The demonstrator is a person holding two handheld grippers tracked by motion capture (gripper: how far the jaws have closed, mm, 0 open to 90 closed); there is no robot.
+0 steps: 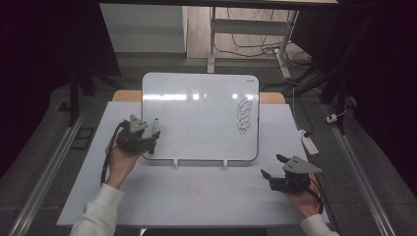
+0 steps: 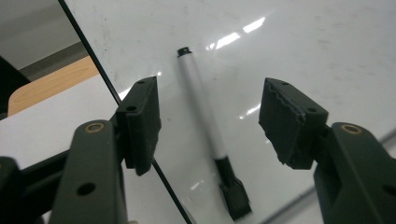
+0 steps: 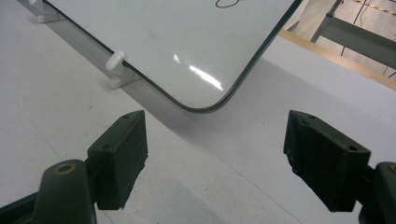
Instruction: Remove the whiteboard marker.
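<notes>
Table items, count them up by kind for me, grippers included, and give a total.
Whiteboard: 1
Marker: 1
White support clips under the board: 2
Grippers: 2, left gripper and right gripper
Total: 6

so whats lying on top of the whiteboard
A marker with a white barrel lies on the whiteboard near its left edge, between the open jaws of the left hand-held gripper, untouched. Black loops are drawn at its right. The gripper covers the marker's lower end in the high view.

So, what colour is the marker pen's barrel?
White barrel, black ends; the left gripper view shows it best.
</notes>
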